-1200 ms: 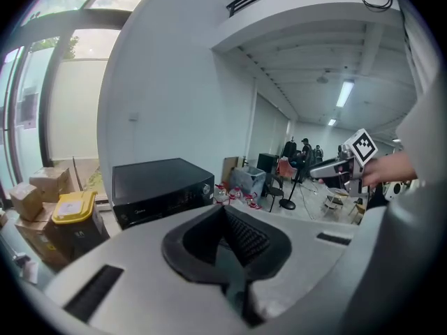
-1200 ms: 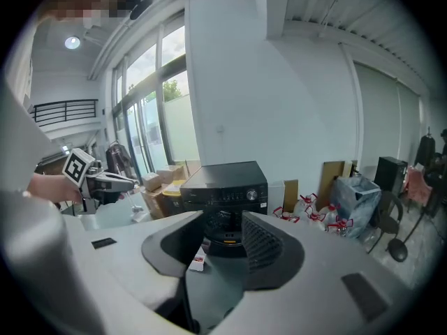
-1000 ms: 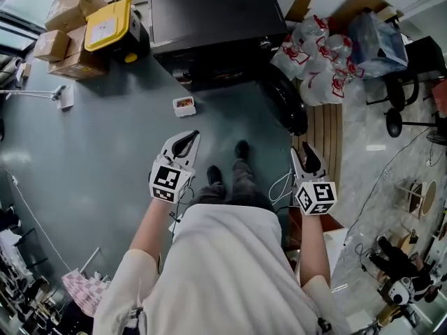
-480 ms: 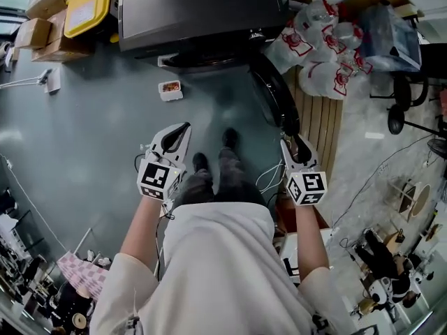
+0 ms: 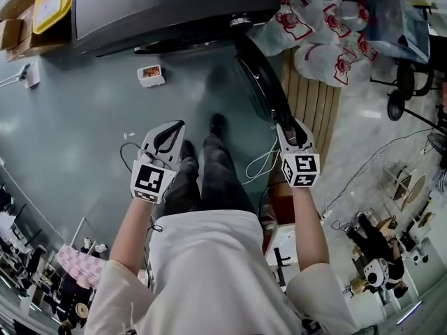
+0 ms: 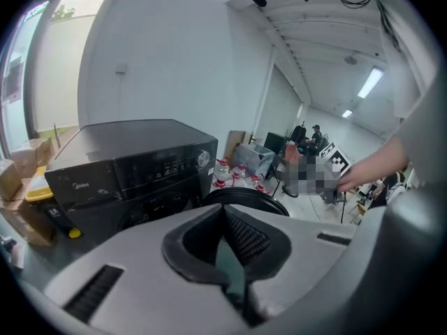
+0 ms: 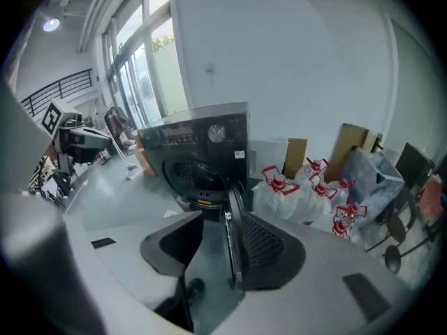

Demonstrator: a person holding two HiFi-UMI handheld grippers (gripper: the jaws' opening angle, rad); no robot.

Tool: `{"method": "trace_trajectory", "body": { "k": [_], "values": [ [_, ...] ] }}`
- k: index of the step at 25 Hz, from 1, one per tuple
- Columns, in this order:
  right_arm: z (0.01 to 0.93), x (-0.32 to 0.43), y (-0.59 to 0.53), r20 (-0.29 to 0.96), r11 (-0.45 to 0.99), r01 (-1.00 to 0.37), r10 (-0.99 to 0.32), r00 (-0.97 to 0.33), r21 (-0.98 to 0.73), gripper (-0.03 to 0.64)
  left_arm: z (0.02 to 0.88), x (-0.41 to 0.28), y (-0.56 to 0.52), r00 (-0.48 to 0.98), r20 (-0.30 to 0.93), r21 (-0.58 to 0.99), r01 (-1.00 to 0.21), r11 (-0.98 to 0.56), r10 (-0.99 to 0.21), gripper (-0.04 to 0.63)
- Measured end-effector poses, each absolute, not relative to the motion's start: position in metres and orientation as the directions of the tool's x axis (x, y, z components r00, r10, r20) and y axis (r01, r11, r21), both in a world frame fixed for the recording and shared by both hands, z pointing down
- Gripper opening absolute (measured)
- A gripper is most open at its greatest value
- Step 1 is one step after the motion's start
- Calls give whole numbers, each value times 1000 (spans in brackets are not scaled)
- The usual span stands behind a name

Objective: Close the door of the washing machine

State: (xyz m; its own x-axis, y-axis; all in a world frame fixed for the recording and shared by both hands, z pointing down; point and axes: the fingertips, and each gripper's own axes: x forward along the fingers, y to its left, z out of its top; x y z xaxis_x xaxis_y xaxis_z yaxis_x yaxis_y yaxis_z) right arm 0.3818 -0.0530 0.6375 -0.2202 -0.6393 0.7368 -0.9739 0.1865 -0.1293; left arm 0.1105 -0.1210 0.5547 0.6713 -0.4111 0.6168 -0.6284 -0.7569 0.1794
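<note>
- The washing machine [image 5: 174, 9] stands at the far edge of the floor [image 5: 77, 138]. Its door [image 5: 264, 86] hangs wide open, swung out toward the person.
- The right tool [image 5: 288, 130] is at the door's free rim. Its jaws have just been opening and stand apart, gripping nothing, with the rim lined up in the gap. I cannot tell if they touch.
- A push on that curved rim may slide off, or the rim may wedge between the jaws.
- The left tool [image 5: 171, 130] is closed and empty, well clear of the door.
- The person's shoe [image 5: 217, 123] may stand in the door's swing.
- The white cable [image 5: 264, 167] beside the right tool could snag.
- A weak push may leave the door unlatched.
</note>
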Motion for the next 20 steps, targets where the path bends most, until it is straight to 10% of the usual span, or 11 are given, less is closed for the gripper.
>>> {"method": "trace_trajectory", "body": {
  "k": [20],
  "values": [
    [758, 407, -61, 843, 215, -973, -505, -187, -87, 232, 648, 133, -131, 658, 669, 234, -628, -742, -345, 9]
  ]
}}
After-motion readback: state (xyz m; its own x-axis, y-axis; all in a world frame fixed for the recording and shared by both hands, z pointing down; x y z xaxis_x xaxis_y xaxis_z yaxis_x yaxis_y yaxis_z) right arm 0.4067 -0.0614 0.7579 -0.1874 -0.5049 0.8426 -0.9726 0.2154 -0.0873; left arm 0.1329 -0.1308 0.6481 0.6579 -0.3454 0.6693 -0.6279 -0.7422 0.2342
